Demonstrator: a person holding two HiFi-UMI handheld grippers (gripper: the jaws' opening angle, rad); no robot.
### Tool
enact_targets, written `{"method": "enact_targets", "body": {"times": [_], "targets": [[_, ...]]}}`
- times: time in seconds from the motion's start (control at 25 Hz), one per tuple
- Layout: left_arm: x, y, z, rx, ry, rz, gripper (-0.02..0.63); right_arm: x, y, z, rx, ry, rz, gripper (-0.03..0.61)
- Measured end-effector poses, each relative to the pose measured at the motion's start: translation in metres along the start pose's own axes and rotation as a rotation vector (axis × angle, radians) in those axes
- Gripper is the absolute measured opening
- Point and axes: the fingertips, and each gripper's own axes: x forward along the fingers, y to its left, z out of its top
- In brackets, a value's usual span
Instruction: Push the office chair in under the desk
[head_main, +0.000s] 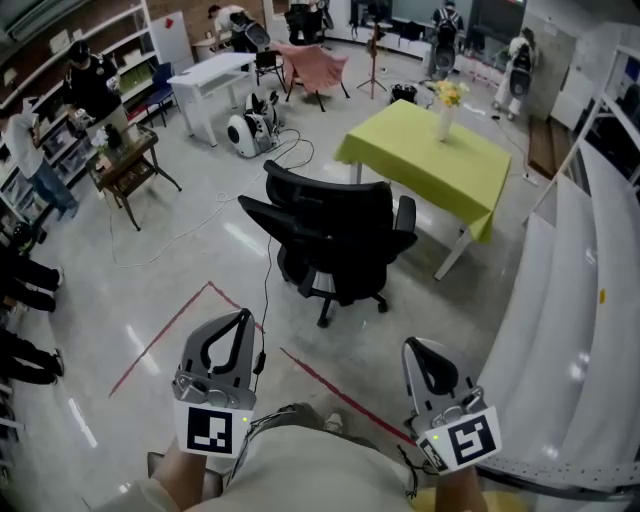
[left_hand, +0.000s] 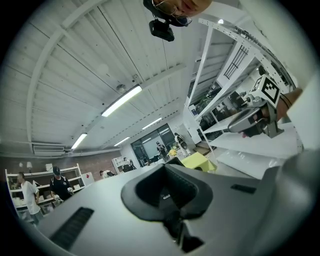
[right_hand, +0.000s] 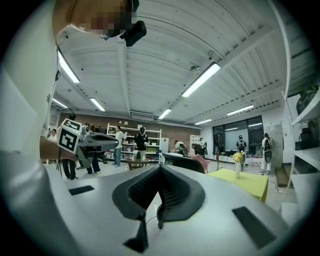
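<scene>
**A:** Start at the grippers. State?

**B:** Left gripper (head_main: 240, 320): jaws together, nothing between them, touching nothing. Right gripper (head_main: 418, 352): same, jaws closed and empty. Each gripper's own view agrees, showing the pads meeting with only open room behind. Both are held low and close to the person's body, pointing forward.

**A:** Where is the chair?

**B:** The office chair (head_main: 335, 235) stands on the open floor, well apart from both grippers. It is just beside the near left corner of the desk (head_main: 470, 185), the one with the yellow-green cloth. Its base and seat are fully out on the floor, not under the tabletop.

**A:** Progress?

**B:** None, by my reading. There is no contact with the chair, and it is not tucked in. Everything is left to do: approach, set the closed jaws against the backrest, and roll it under.

**A:** Anything in the way?

**B:** A cable (head_main: 268, 290) runs along the floor near the chair's base and could catch a caster. A vase (head_main: 445, 118) stands on the desk, so the push should be gentle.
</scene>
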Motion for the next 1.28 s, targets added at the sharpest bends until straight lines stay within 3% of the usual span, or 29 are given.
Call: {"method": "enact_targets", "body": {"times": [0.2,0.6,0.84,1.0,1.28], "targets": [[0.002,-0.005,0.003,0.045,-0.014,-0.01,0.008,0.004,0.004,-0.009,0.002,0.02,0.032,0.006],[0.051,0.013,-0.019,0.031,-0.046,-0.009,0.008,0.047,-0.013,-0.027,-0.039,0.063,0.03,0.006],[0.088,0.044,-0.042,0.041,-0.074,-0.037,0.008,0.094,-0.024,-0.03,-0.047,0.081,-0.003,0.006],[0.114,0.071,-0.065,-0.002,-0.061,-0.055,0.008,0.13,-0.028,-0.031,-0.047,0.1,-0.021,0.006],[0.176,0.111,-0.094,0.025,-0.095,-0.133,0.008,0.193,-0.051,-0.032,-0.04,0.134,-0.1,0.006]]}}
